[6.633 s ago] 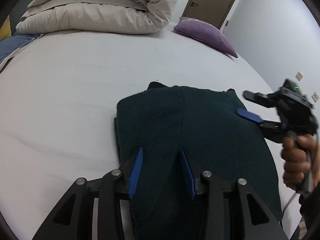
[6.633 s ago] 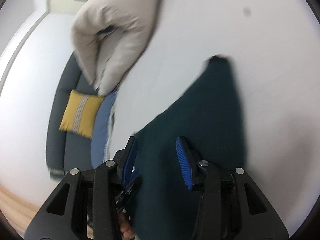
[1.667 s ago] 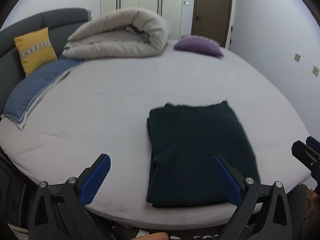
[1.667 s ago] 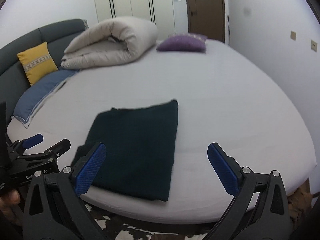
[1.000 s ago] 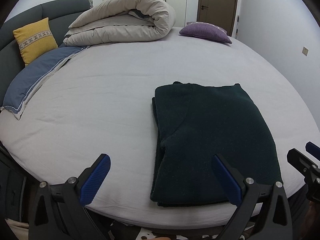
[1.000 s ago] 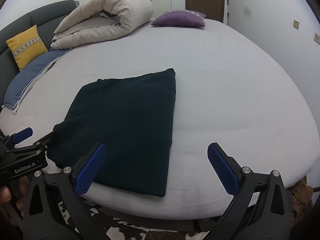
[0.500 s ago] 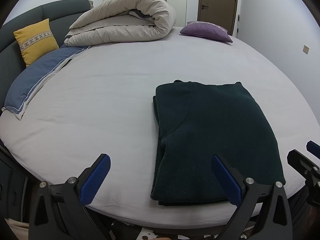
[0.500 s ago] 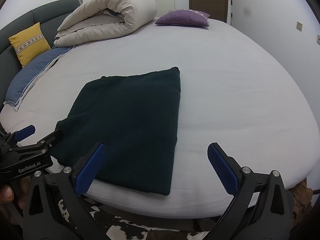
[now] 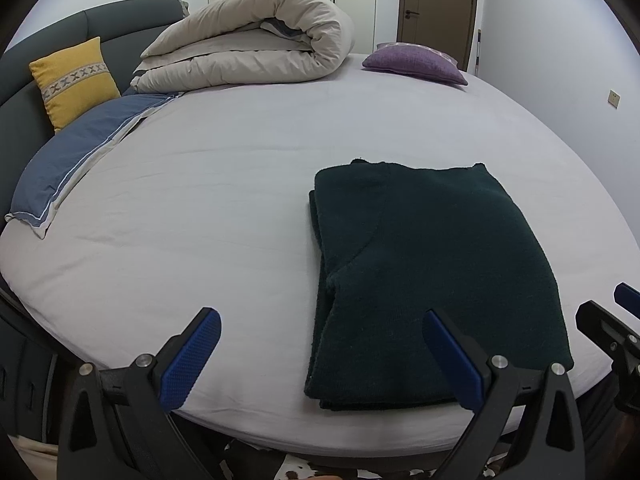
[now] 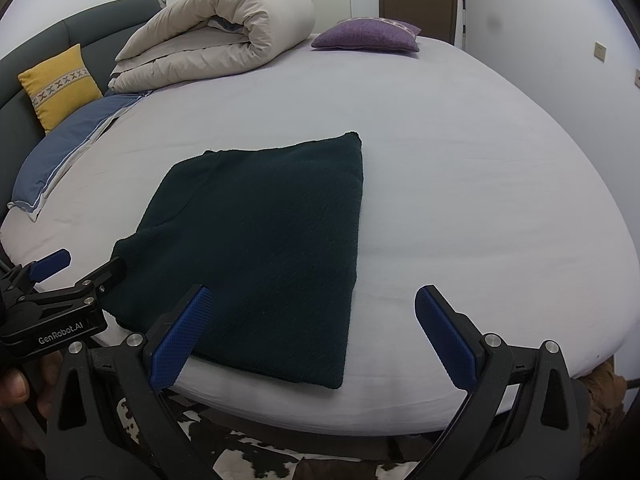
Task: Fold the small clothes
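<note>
A dark green knitted garment (image 9: 432,272) lies folded into a flat rectangle on the pale bed sheet, near the bed's front edge; it also shows in the right wrist view (image 10: 260,236). My left gripper (image 9: 320,344) is wide open and empty, held back from the bed's front edge, to the left of the garment's near end. My right gripper (image 10: 312,328) is wide open and empty, above the garment's near right corner. The left gripper also shows in the right wrist view (image 10: 76,266), beside the garment's near left corner. Neither gripper touches the cloth.
A rolled beige duvet (image 9: 248,52), a purple pillow (image 9: 414,62), a yellow cushion (image 9: 74,80) and a blue pillow (image 9: 76,156) lie at the far and left sides of the bed (image 9: 200,200). A grey headboard (image 9: 120,28) curves behind. A cowhide rug (image 10: 260,464) lies below.
Both grippers let go of the garment and opened wide, pulling back to the bed's front edge. Over the last second they have barely moved, and the garment has stayed still.
</note>
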Available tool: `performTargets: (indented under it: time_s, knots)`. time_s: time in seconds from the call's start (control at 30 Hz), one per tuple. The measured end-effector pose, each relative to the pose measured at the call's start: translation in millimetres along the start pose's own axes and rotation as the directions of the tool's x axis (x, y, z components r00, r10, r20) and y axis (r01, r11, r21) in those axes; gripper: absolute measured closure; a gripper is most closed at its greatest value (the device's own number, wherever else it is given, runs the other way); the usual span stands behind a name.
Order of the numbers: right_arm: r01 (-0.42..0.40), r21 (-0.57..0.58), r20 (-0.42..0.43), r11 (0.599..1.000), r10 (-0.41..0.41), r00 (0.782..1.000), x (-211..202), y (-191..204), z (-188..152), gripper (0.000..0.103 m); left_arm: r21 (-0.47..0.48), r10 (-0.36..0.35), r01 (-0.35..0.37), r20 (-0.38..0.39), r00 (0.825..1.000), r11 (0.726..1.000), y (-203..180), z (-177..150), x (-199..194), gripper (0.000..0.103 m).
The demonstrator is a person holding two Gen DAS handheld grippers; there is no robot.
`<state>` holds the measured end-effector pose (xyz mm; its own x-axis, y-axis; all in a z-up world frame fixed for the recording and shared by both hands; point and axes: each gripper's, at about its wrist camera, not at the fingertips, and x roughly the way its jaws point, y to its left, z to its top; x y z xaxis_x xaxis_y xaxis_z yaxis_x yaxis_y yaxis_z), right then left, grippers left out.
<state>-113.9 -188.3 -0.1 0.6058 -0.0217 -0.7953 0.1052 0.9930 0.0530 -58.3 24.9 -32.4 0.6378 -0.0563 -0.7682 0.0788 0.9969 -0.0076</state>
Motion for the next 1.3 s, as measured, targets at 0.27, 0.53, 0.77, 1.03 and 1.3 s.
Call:
performTargets:
  time_s: [0.27,0.53,0.77,1.03,1.3]
  knots:
    - [0.001,0.001,-0.001,1.000,-0.001,1.000,0.3,1.0,-0.2,0.000,-0.001,0.000,0.000,0.000,1.000,1.000,-0.4,-0.4,-0.4,0.000]
    - [0.001,0.000,-0.002,1.000,-0.001,1.000,1.5,1.4,-2.2,0.000,0.001,0.001,-0.001,0.000,1.000,1.000,-0.2,-2.0,0.4,0.000]
    - [-0.001,0.000,-0.002,1.000,0.001,1.000,1.9,2.8,-3.2,0.000,0.000,0.002,-0.002,-0.001,1.000,1.000,-0.3,-1.8,0.3,0.000]
    - [-0.001,0.000,-0.003,1.000,0.001,1.000,1.9,3.4,-3.5,0.000,0.002,0.001,-0.001,-0.001,1.000,1.000,0.2,-1.3,0.8,0.000]
    - [-0.003,-0.002,-0.004,1.000,0.003,1.000,1.8,4.6,-5.2,0.000,0.002,0.000,0.000,-0.001,1.000,1.000,0.6,-1.5,1.2,0.000]
